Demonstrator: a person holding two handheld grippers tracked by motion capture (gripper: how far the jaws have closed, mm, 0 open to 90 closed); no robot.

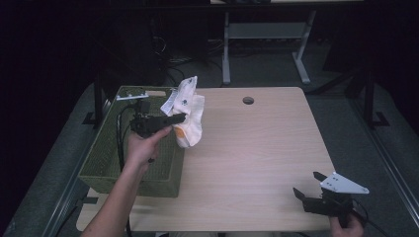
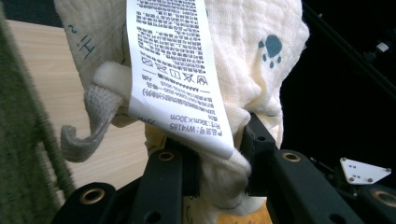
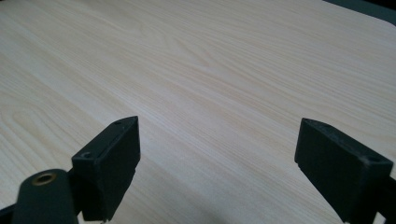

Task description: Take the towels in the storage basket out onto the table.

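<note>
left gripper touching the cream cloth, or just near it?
Touching. In the left gripper view the left gripper has both black jaws pressed into the cream waffle-weave cloth, bunching it between them, below its white care label.

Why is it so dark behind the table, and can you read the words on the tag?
In the high view the table is lit while the room behind is dark. In the left gripper view the care label on the cloth is sharp but prints upside down, and the basket edge is blurry. In the right gripper view the near jaws look soft.
</note>
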